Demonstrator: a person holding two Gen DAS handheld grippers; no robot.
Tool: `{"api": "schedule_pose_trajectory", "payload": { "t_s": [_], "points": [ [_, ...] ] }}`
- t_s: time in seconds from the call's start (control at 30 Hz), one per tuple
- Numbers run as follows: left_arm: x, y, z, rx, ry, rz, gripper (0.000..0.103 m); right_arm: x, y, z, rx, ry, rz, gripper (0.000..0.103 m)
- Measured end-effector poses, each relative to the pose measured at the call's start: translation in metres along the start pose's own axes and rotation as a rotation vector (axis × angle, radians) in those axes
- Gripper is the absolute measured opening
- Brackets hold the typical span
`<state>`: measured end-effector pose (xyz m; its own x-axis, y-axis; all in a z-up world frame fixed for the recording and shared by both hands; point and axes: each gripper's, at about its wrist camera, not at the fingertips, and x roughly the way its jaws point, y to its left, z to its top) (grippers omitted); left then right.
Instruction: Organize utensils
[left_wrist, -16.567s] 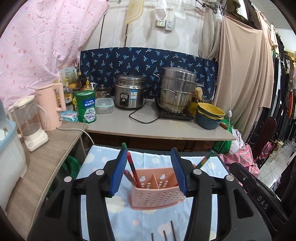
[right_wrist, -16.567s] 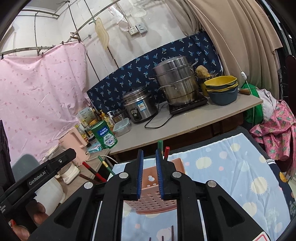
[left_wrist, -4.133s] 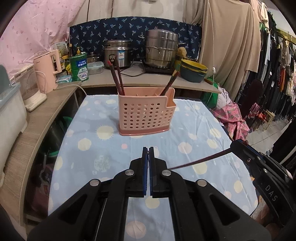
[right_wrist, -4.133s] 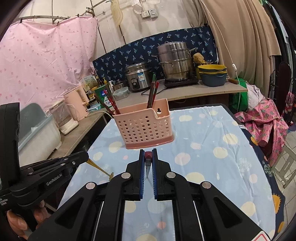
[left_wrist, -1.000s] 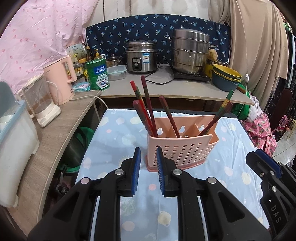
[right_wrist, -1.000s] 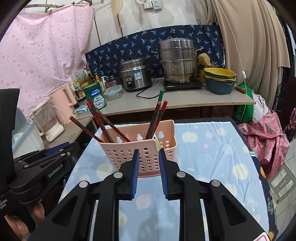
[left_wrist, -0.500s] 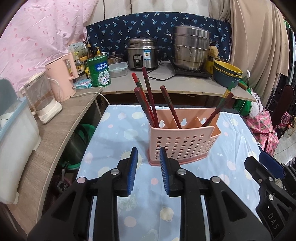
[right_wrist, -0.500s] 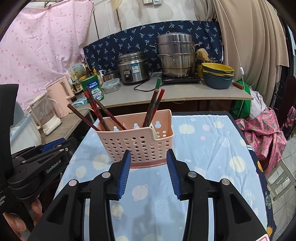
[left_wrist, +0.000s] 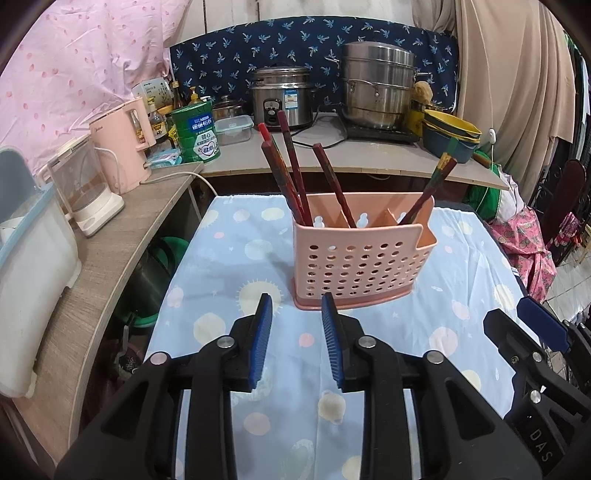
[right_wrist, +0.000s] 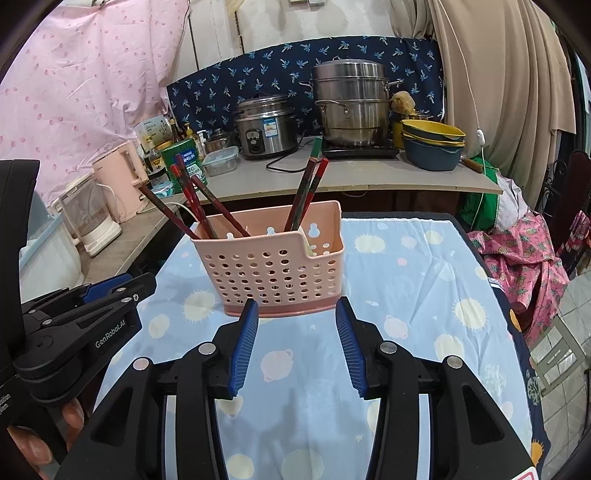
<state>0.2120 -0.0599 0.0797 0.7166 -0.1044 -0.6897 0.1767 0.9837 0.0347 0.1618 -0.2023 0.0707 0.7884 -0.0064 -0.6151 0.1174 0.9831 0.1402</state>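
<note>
On patterned cloth (left_wrist: 236, 258): perforated plastic caddy (left_wrist: 360, 258).

both grippers (left_wrist: 295, 341) (right_wrist: 297, 345) agape, empty

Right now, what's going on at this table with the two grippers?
A person holds both grippers just short of a pink perforated utensil holder on the blue patterned tablecloth. The left gripper and right gripper are open and empty. Six chopsticks stand in the holder: four on its left side, two on its right. None lie on the cloth.
</note>
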Motion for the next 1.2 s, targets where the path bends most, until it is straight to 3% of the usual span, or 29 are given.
{"api": "schedule_pose_trajectory", "payload": {
  "t_s": [0.2, 0.73, 0.97, 1.2],
  "points": [
    [0.0, -0.002, -0.011, 0.009, 0.014, 0.004, 0.033, -0.002, -0.001, -0.008, -0.001, 0.017, -0.004, 0.044],
    [-0.006, -0.006, -0.031, 0.021, 0.028, 0.021, 0.052, -0.01, -0.003, -0.031, -0.017, 0.032, -0.03, 0.062],
    [-0.009, -0.007, -0.036, 0.025, 0.023, 0.033, 0.059, -0.011, -0.007, -0.036, 0.002, 0.039, -0.025, 0.065],
    [-0.012, -0.006, -0.04, 0.026, 0.016, 0.04, 0.073, -0.014, -0.007, -0.039, 0.001, 0.023, -0.035, 0.082]
  ]
}}
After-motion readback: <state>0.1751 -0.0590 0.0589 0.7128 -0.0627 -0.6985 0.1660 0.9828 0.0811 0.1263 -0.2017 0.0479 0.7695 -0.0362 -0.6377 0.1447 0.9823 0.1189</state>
